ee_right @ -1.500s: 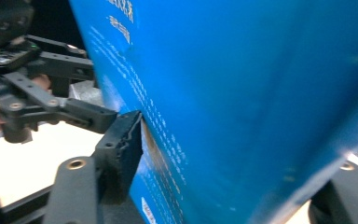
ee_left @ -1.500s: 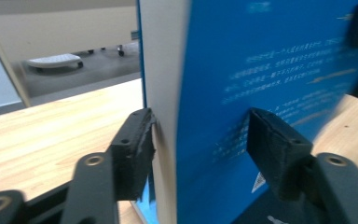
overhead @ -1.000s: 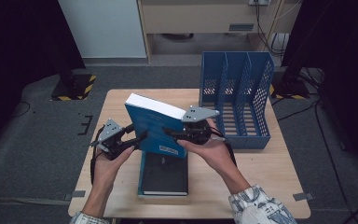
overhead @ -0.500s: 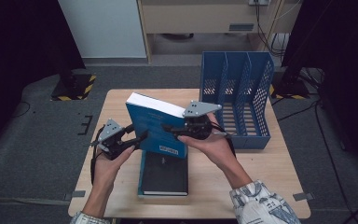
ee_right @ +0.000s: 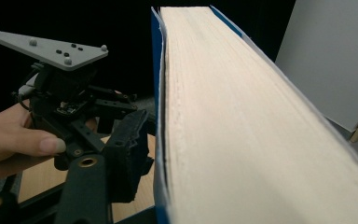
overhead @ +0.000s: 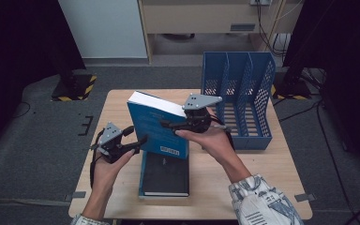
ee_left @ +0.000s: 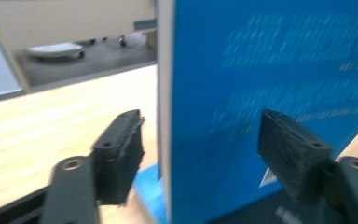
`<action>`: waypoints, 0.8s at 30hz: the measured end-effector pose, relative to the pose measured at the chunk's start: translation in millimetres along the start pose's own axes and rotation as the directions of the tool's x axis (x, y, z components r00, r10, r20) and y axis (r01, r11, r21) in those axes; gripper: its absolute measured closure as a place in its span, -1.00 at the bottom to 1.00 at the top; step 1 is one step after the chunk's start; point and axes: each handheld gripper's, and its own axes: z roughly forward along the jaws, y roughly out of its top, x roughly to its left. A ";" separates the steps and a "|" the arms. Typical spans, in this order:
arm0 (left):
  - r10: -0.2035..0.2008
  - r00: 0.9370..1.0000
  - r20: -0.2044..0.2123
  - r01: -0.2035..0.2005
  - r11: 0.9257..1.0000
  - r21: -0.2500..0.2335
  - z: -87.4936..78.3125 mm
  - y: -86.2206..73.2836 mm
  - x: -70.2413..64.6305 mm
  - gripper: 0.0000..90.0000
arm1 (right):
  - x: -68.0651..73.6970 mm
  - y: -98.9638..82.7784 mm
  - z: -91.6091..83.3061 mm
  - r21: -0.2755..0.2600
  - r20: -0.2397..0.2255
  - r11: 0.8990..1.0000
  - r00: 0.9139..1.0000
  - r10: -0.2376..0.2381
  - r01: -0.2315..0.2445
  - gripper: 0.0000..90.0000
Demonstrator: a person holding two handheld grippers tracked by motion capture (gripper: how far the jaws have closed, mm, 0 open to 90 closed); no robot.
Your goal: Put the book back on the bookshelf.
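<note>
Two books are in play on the wooden surface [overhead: 122, 197], beside a blue file rack [overhead: 236, 101] whose slots look empty. A dark book [overhead: 165, 174] lies flat; the blue book [overhead: 157, 126] is lifted upright above it, between both tongs. The right tongs [overhead: 168, 124] straddle its top corner, and their jaws have just been opening. The left tongs [overhead: 143, 139] have also just been opening: the pads stand clear of the cover. Racking both books is probably still ahead.
</note>
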 end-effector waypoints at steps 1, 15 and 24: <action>0.001 1.000 -0.011 -0.001 1.000 0.008 -2.1 -3.4 0.9 -0.38 | -0.4 -0.4 0.5 0.000 -0.003 1.000 1.000 -0.001 0.001 -0.03; -0.022 0.993 -0.116 0.044 0.981 0.190 -5.1 -69.8 31.8 -0.82 | -4.3 -2.9 5.1 -0.016 -0.037 1.000 0.999 0.020 -0.021 0.29; -0.085 0.989 -0.124 0.110 0.971 0.213 -5.7 -79.2 45.9 -0.85 | -7.2 -0.7 6.3 -0.017 -0.017 0.997 0.997 0.071 -0.072 0.34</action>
